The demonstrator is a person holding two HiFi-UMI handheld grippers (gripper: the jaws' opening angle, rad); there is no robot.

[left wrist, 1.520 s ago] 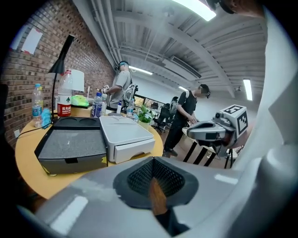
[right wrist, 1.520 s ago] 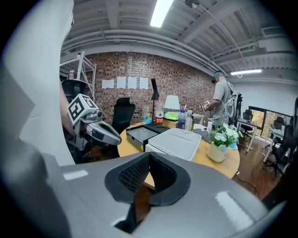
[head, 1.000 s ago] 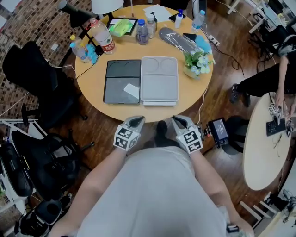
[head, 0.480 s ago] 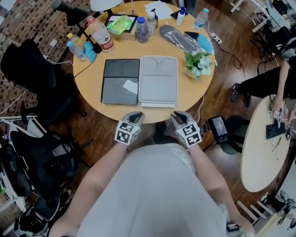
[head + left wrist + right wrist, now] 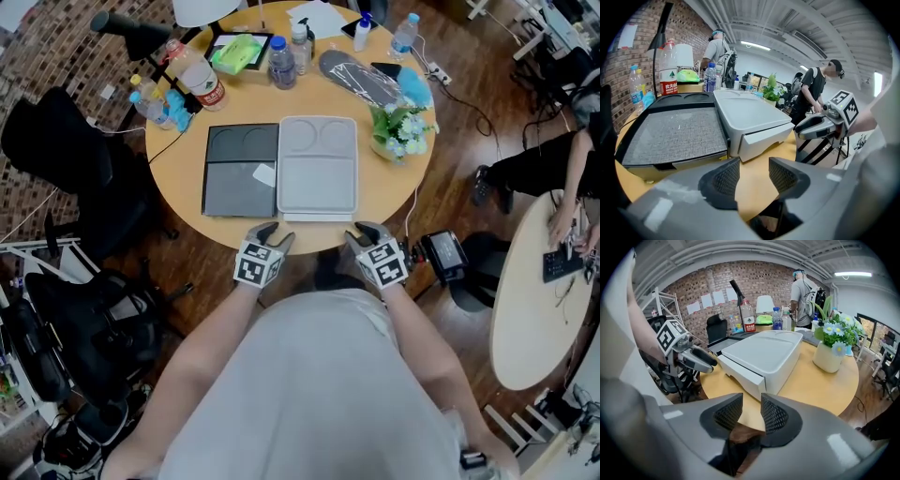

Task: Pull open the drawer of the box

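Observation:
A light grey box [image 5: 318,167] lies flat on the round wooden table [image 5: 389,187], with a black box [image 5: 242,171] against its left side. The grey box's drawer front [image 5: 764,140] faces me and looks closed; the right gripper view has it too, drawer front [image 5: 740,373]. My left gripper [image 5: 267,232] hovers at the table's near edge, in front of the seam between the two boxes, jaws opening and empty. My right gripper [image 5: 361,232] hovers off the grey box's near right corner, its jaws also opening with nothing between them.
Bottles [image 5: 281,62], a flower pot [image 5: 398,127], a lamp [image 5: 202,9] and small items crowd the table's far half. Black chairs [image 5: 66,150] stand to the left. At the right is a second round table [image 5: 530,300] with a seated person [image 5: 553,164].
Both grippers have moved forward to the table's near edge, closer to the boxes. Their jaws, shut a second ago, have parted.

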